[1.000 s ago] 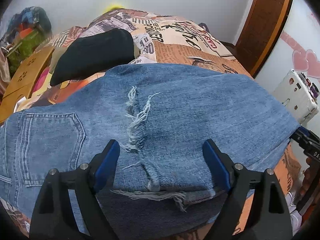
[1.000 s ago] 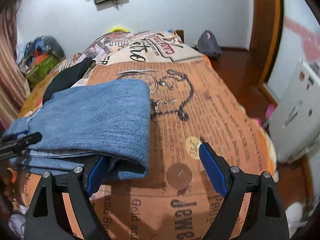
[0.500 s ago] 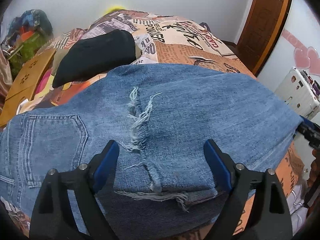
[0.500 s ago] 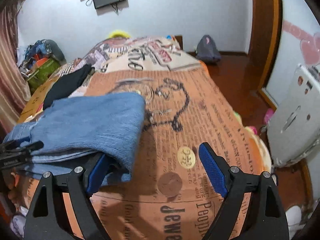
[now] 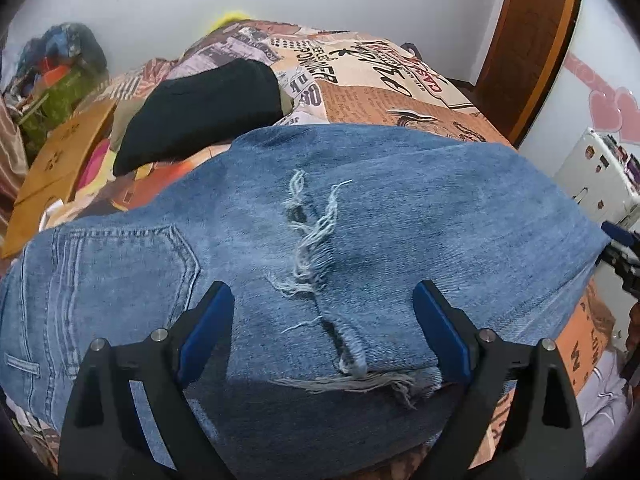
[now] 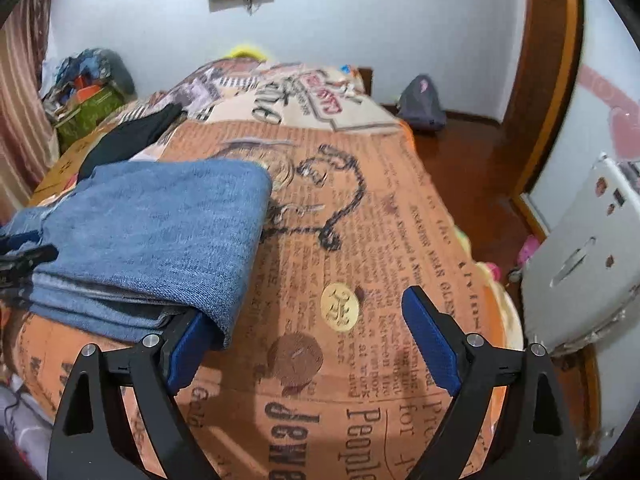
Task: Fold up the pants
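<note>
The blue ripped jeans (image 5: 380, 216) lie folded on the bed, a back pocket at the left and a frayed hem at the near edge. My left gripper (image 5: 324, 328) is open, its jaws spread above the near folded edge. In the right wrist view the jeans (image 6: 160, 232) lie as a folded stack at the left. My right gripper (image 6: 304, 336) is open over the bedspread; its left fingertip (image 6: 188, 344) sits against the stack's near right corner. The right gripper also shows at the right edge of the left wrist view (image 5: 624, 256).
The bed has an orange newspaper-print bedspread (image 6: 380, 240). A black folded garment (image 5: 200, 112) lies behind the jeans. A wooden board (image 5: 60, 148) and a clutter pile (image 5: 52, 64) sit at the left. A white cabinet (image 6: 580, 256) and a wooden door (image 5: 532, 40) stand at the right.
Both grippers have drawn back and risen slightly from the jeans. The right gripper's view has tilted up, showing more room. The jeans have stayed folded in place.
</note>
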{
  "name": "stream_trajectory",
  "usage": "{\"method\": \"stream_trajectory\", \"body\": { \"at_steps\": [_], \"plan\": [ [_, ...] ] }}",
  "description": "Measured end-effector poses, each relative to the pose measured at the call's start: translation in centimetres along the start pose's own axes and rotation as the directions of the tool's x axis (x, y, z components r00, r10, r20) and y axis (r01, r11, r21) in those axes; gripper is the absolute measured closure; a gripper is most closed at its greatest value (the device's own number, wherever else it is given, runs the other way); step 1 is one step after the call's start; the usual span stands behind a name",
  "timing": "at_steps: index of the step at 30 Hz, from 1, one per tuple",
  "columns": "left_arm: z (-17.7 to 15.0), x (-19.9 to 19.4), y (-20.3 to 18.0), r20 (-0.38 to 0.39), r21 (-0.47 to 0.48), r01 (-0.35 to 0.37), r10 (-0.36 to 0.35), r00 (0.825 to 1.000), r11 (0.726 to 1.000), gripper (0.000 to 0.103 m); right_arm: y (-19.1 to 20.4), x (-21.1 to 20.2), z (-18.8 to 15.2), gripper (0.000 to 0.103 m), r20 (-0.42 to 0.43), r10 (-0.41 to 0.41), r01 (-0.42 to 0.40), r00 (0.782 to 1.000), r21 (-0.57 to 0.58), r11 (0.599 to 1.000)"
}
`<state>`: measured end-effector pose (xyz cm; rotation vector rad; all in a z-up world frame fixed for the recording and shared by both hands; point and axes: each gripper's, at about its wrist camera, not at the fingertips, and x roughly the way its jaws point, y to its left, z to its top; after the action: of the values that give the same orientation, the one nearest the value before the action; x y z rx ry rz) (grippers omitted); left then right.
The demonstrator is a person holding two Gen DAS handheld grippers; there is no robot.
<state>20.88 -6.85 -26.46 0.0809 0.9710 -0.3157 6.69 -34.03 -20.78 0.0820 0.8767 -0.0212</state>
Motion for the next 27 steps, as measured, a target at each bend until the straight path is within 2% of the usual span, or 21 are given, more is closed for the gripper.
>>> {"method": "stream_trajectory", "body": {
  "at_steps": [5, 7, 10, 12, 13, 15, 16, 19, 21, 23, 25, 27],
  "plan": [
    [0.6, -1.3, 1.0, 0.008, 0.015, -0.089, 0.089, 0.996, 0.996, 0.015, 0.0, -2.4, -0.4, 0.016, -0.002, -0.002, 0.002, 1.000, -0.064, 0.998],
    [1.1, -2.0, 1.6, 0.015, 0.004, -0.099, 0.099, 0.995, 0.995, 0.018, -0.6, -3.6, -0.4, 0.016, 0.016, -0.020, 0.021, 1.000, -0.066, 0.998],
    [2.4, -3.0, 1.9, 0.053, -0.008, -0.095, 0.096, 0.994, 0.995, 0.018, -2.1, -5.2, 0.4, 0.016, 0.055, 0.004, -0.002, 0.998, -0.023, 1.000],
    [3.1, -3.2, 1.6, 0.075, -0.008, -0.086, 0.087, 0.993, 0.996, 0.018, -2.3, -5.3, 1.6, 0.021, 0.085, 0.021, -0.021, 0.996, -0.004, 1.000],
    [3.6, -3.1, 1.2, 0.081, -0.007, -0.078, 0.079, 0.994, 0.997, 0.018, -2.2, -5.1, 2.0, 0.029, 0.092, 0.032, -0.032, 0.995, 0.000, 0.999],
    [4.2, -2.5, 0.4, 0.075, -0.002, -0.060, 0.060, 0.995, 0.998, 0.018, -1.7, -4.0, 3.4, 0.042, 0.098, 0.088, -0.090, 0.991, 0.014, 0.996],
    [4.5, -2.0, -0.1, 0.067, 0.003, -0.050, 0.050, 0.996, 0.999, 0.018, -1.2, -3.0, 4.4, 0.048, 0.097, 0.143, -0.146, 0.985, 0.023, 0.989],
    [4.8, -0.3, -1.8, 0.039, 0.048, -0.034, 0.032, 0.999, 0.998, 0.020, 0.6, -0.5, 6.1, 0.060, 0.082, 0.231, -0.233, 0.969, 0.010, 0.973],
    [4.8, 1.0, -2.5, 0.018, 0.075, -0.072, 0.070, 0.997, 0.995, 0.024, 2.1, 1.5, 7.1, 0.063, 0.061, 0.269, -0.269, 0.961, -0.021, 0.963],
    [4.9, 2.0, -2.4, -0.002, 0.070, -0.070, 0.070, 0.998, 0.995, 0.024, 3.7, 3.8, 7.9, 0.065, 0.017, 0.305, -0.304, 0.952, -0.049, 0.951],
    [5.1, 2.4, -1.7, -0.008, 0.045, -0.054, 0.054, 0.999, 0.998, 0.024, 4.9, 6.5, 8.3, 0.066, -0.054, 0.307, -0.310, 0.950, -0.077, 0.948],
    [5.3, 2.6, -1.1, -0.008, 0.034, -0.067, 0.067, 0.998, 0.997, 0.024, 5.3, 8.9, 8.1, 0.068, -0.113, 0.287, -0.299, 0.951, -0.102, 0.949]
  ]
}}
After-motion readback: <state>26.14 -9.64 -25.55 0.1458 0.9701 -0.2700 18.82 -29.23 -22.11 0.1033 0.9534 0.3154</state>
